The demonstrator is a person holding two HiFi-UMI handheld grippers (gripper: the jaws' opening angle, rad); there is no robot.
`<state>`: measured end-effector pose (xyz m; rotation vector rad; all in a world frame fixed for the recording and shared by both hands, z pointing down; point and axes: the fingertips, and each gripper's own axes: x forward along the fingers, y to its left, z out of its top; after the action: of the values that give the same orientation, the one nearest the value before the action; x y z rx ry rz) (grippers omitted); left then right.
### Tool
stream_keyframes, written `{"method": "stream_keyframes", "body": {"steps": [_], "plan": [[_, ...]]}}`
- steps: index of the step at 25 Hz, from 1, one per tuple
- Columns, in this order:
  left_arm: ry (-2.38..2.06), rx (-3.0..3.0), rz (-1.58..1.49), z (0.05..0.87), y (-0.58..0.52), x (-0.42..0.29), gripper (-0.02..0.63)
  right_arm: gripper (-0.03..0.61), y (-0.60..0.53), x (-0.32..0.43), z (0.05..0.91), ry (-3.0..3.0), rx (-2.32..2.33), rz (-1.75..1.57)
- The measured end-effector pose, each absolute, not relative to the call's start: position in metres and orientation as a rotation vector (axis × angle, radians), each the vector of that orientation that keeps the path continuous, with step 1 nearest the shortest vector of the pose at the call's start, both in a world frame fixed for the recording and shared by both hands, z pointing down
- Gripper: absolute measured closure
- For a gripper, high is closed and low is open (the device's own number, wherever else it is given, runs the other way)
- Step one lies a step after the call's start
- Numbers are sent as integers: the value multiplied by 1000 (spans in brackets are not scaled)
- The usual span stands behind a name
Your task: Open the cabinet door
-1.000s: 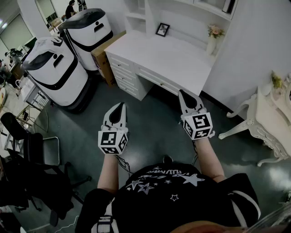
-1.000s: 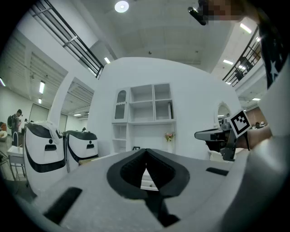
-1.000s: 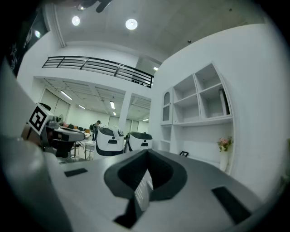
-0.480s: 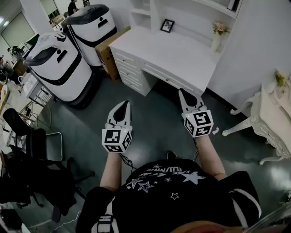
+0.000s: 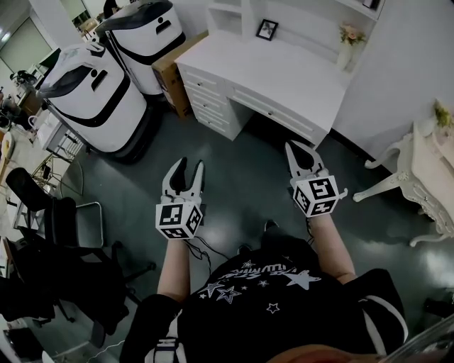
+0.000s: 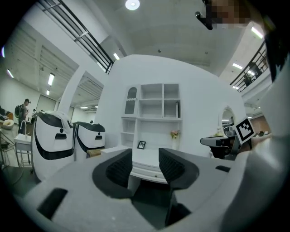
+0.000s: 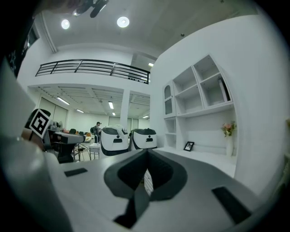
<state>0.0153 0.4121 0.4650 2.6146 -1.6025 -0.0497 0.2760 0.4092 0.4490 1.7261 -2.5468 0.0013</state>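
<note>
Head view: the person stands on a dark floor (image 5: 234, 205) with both grippers held out level toward a white desk (image 5: 284, 71) in the upper middle of the frame. The left gripper (image 5: 189, 164) is at centre left with its jaws apart and nothing between them; they have just been opening. The right gripper (image 5: 294, 147) is at centre right, tips together and empty. Both are well apart from the desk. A hutch (image 5: 234, 10) rises from the desk and is cut by the top edge. On the desk are a photo frame (image 5: 267, 29) and a vase (image 5: 346, 53). Two white-and-black machines (image 5: 92, 99) fill the upper left, with a carton (image 5: 174, 71) between them and the desk.

Left gripper view: the dark pads (image 6: 120, 165) stand clearly apart, and the desk front shows through the gap. The door (image 6: 130, 100), arched, is closed and sits in the hutch's upper left section, above centre frame, far from the jaws. The right gripper's marker cube (image 6: 244, 130) shows at the right edge.

Right gripper view: the jaws meet at their tips at lower centre and hold nothing. The door sits right of centre, at the near end of the hutch, well apart from the jaws
</note>
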Motion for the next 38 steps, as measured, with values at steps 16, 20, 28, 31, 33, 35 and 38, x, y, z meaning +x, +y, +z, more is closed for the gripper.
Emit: {"method": "stream_keyframes", "body": {"steps": [16, 20, 28, 31, 33, 35, 38], "plan": [[-1577, 2595, -42, 474, 326, 10, 179, 572, 305, 282, 454, -2558, 1760, 43], [-1581, 2596, -23, 474, 271, 22, 178, 572, 248, 295, 456, -2573, 1767, 60], [-1571, 2612, -41, 455, 144, 65, 176, 572, 125, 334, 447, -2581, 1758, 74], [-1567, 2619, -41, 450, 97, 85, 175, 572, 79, 353, 444, -2579, 1757, 78], [-1564, 2622, -41, 447, 69, 98, 176, 572, 50, 365, 442, -2582, 1757, 79], [-1568, 2619, -34, 447, 44, 109, 175, 572, 21, 375, 440, -2591, 1752, 81], [-1570, 2618, -22, 446, 11, 124, 176, 572, -14, 384, 438, -2609, 1726, 76]]}}
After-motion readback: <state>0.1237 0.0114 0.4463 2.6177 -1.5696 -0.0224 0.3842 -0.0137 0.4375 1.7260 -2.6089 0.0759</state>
